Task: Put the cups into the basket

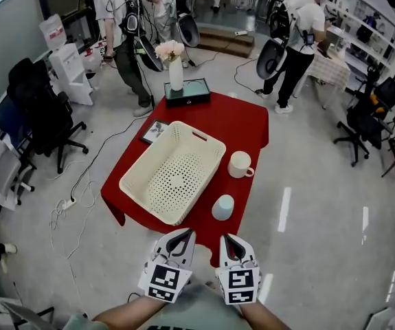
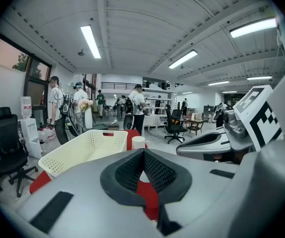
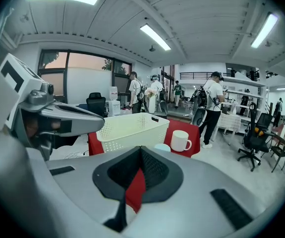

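A cream perforated basket (image 1: 145,186) lies empty on the red table (image 1: 238,124). To its right stands a white mug (image 1: 240,164) with its handle to the right, and nearer me a pale blue cup (image 1: 222,207) sits by the table's front edge. Both grippers hover side by side just short of that edge, left gripper (image 1: 183,234) and right gripper (image 1: 229,238), each shut with nothing held. The left gripper view shows the basket (image 2: 83,150) and the mug (image 2: 139,143) ahead. In the right gripper view, the mug (image 3: 180,140) and the blue cup (image 3: 162,147) stand right of the basket (image 3: 132,128).
At the table's far end stand a white vase with flowers (image 1: 175,67) and a dark tray (image 1: 187,91); a framed picture (image 1: 154,130) lies beside the basket. Cables (image 1: 80,184) trail over the floor at left. Office chairs (image 1: 42,115) and several people (image 1: 297,40) stand around.
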The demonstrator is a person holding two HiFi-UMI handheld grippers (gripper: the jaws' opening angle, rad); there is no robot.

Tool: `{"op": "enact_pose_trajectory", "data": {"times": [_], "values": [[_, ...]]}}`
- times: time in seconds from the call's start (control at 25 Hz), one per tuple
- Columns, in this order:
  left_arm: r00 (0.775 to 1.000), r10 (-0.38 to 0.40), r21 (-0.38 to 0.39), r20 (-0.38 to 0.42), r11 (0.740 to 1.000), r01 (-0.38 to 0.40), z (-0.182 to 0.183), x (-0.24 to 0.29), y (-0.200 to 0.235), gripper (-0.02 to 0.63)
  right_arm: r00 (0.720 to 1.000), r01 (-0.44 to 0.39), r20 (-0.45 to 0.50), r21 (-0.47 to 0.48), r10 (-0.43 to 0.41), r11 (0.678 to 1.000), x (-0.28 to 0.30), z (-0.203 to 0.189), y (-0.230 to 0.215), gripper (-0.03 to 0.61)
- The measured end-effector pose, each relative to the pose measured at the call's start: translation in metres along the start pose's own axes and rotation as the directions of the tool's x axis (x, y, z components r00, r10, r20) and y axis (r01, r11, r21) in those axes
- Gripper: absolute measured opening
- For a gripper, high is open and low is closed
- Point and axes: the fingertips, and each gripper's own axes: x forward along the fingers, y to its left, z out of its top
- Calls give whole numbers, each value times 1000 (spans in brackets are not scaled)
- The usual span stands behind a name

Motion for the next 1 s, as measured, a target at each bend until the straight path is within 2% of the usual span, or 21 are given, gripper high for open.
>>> {"op": "enact_pose_trajectory", "data": {"times": [0.4,0.72,0.84,1.0], "values": [[994,-103,21,-23,994,104,-1,30,30,6,991,132,-26,41,-131,990,36,7,-15,12],[972,-235,35,-25,971,236,1,49,33,6,973,229,-49,48,-227,972,48,17,-20,12],[968,-250,31,-32,968,251,-2,55,36,6,972,229,-59,38,-227,973,53,17,-18,14],[973,-228,24,-39,973,229,0,61,38,6,980,190,-66,27,-188,981,62,17,-21,14]]}}
